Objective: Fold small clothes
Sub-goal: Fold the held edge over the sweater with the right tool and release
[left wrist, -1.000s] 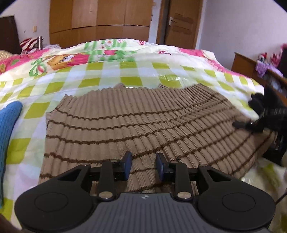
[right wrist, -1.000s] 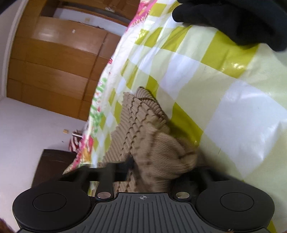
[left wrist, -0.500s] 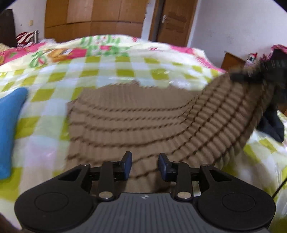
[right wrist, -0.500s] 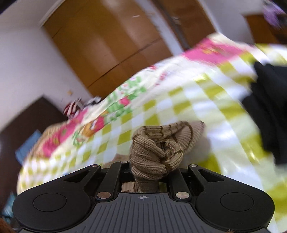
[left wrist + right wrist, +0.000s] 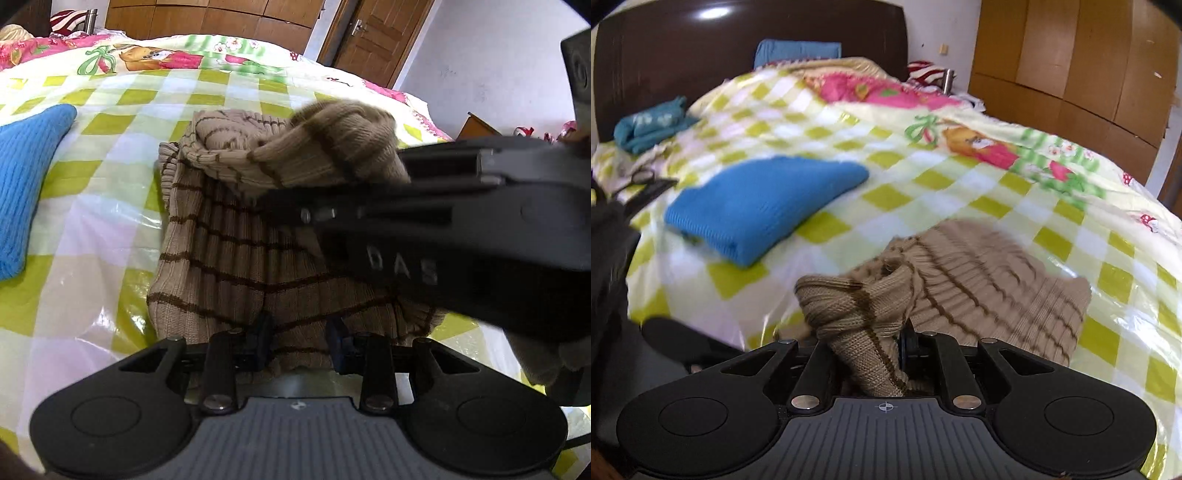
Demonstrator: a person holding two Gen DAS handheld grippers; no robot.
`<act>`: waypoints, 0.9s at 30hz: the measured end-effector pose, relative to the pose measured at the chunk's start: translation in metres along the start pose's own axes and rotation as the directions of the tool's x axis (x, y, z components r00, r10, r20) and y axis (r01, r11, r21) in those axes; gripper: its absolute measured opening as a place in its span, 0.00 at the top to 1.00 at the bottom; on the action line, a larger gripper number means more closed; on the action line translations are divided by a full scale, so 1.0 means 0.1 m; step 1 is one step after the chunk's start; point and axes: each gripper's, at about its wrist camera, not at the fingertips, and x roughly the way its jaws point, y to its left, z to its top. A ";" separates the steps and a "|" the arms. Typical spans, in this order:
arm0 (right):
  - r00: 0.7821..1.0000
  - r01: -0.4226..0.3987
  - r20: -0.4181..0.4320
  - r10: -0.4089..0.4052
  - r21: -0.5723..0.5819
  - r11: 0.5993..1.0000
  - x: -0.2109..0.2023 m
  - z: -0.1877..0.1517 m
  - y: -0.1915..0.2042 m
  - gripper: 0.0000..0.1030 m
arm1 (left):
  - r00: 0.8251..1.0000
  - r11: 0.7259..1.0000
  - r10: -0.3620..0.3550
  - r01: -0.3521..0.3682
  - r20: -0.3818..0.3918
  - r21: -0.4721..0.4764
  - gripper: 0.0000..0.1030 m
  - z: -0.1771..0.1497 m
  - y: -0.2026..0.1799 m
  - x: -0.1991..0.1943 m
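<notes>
The right gripper [image 5: 871, 347] pinched the sweater's [image 5: 236, 258] bunched edge above its body on the bed [image 5: 110, 206], likely to fold it over, while the left gripper [image 5: 299, 341], spread, straddled the near hem.

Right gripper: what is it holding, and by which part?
The right gripper grips the tan striped sweater by a bunched edge, carried over its flat part.

Wood wardrobe [image 5: 1071, 55], door [image 5: 373, 33], dark headboard [image 5: 701, 48], white walls.
</notes>
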 end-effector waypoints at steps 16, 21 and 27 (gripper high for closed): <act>0.996 -0.088 -0.026 0.086 -0.088 0.992 -0.15 -0.03 0.14 0.60 | 0.998 0.997 -0.063 0.062 -0.013 -0.036 0.55 -0.11 0.15 -0.31; 0.984 -0.178 -0.024 0.177 -0.025 0.984 -0.29 -0.02 0.11 0.59 | 0.999 0.997 -0.025 0.022 -0.027 -0.080 0.54 -0.23 0.26 -0.59; 0.969 -0.248 0.017 0.248 0.124 0.961 -0.53 0.05 -0.16 0.54 | 0.999 0.989 0.019 -0.012 0.045 -0.145 0.53 -0.19 0.41 -0.93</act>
